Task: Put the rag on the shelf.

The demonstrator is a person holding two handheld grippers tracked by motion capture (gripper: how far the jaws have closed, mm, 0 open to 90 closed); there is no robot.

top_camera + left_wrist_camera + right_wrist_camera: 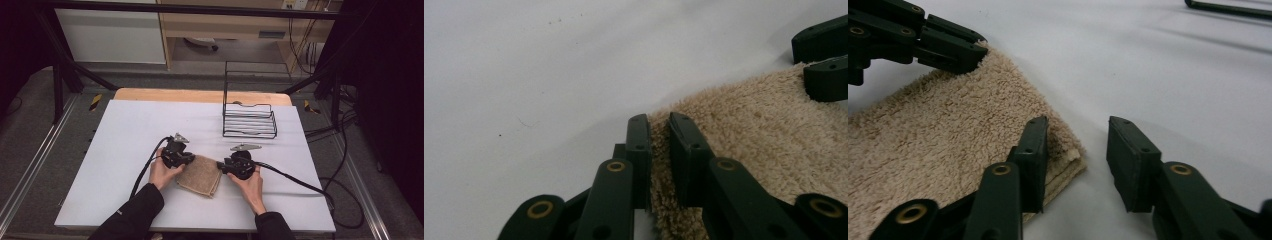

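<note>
A folded beige towel [200, 176] lies on the white table [125, 135] between my two hands. My left gripper [192, 159] is shut on the towel's left far corner; in the left gripper view its jaws [659, 131] pinch the pile of the towel [764, 135] between them. My right gripper [220, 165] sits at the towel's right far corner. In the right gripper view the right gripper [1078, 126] has one jaw resting over the towel [948, 135] and the other out on bare table, with a gap beside the folded edge. The left gripper [960, 47] holds the far corner there.
A black wire basket [249, 120] with a tall back frame stands on the table beyond the right hand. Black cables trail from both grippers, the right one [300, 182] running off the table's right edge. Bare table lies to the left and front.
</note>
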